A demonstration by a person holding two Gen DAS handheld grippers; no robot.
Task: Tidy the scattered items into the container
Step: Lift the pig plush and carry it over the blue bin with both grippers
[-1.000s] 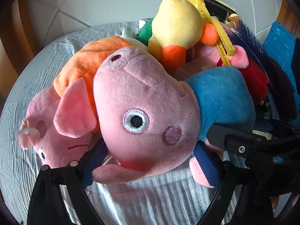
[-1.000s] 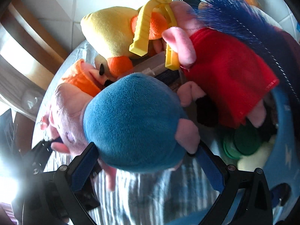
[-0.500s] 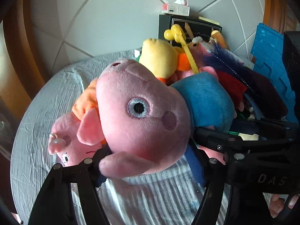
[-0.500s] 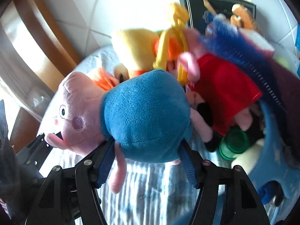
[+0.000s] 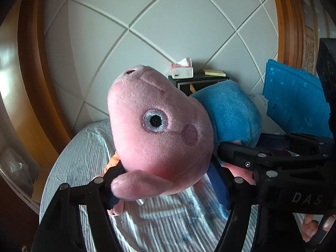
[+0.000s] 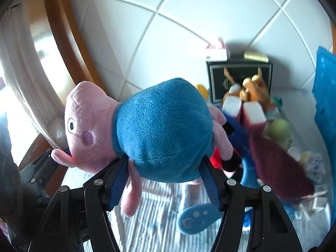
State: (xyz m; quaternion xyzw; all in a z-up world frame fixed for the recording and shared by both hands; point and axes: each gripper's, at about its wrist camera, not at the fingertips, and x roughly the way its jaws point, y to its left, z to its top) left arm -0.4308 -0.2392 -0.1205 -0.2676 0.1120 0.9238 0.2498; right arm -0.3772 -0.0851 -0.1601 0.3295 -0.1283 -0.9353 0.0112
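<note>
A pig plush [image 5: 159, 130] with a pink head and a blue body [image 6: 163, 134] hangs in the air above the striped tablecloth [image 5: 168, 220]. My left gripper [image 5: 166, 174] is shut on its pink head, blue pads pressed in from both sides. My right gripper [image 6: 164, 182] is shut on the blue body; in the left wrist view it reaches in from the right [image 5: 262, 153]. The left gripper [image 6: 35, 168] shows dark at the left edge of the right wrist view. A blue crate [image 5: 294, 100] stands at the right, its wall also at the right edge [image 6: 325, 105].
Below lie a red plush [image 6: 216, 157], a maroon item [image 6: 277, 168], a brown plush [image 6: 254, 86] and a blue remote-shaped thing [image 6: 195, 216]. A tissue box [image 5: 182, 70] sits on a black box [image 5: 201, 82] by the tiled wall. A hand [image 5: 310, 229] holds the right gripper.
Both grippers closed on the pig plush and lifted it off the pile. The yellow, orange and red toys have dropped low or out of view; more of the wall shows.
</note>
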